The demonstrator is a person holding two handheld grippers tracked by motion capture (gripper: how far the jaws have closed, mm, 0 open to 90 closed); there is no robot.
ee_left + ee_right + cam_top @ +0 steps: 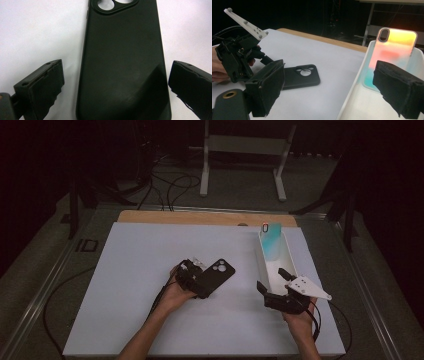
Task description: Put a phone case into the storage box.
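Both jaw pairs wide open, gripping nothing.
Left gripper [115,85] straddling near end of black phone case [216,275], flat mid-table, pads apart from its sides. Right gripper [274,280] across near wall of white bin [291,262], iridescent phone case [395,50] leaning at far end; bare white table [145,250] left.

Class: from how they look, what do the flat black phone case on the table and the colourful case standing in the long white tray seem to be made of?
Flat black phone case: probably soft silicone or rubbery plastic; matt, with only a dull sheen and rounded edges.
Colourful phone case: likely glossy hard plastic; its orange-to-teal face looks smooth and translucent with a pale rim.
Long white tray: apparently smooth moulded plastic with thin walls.
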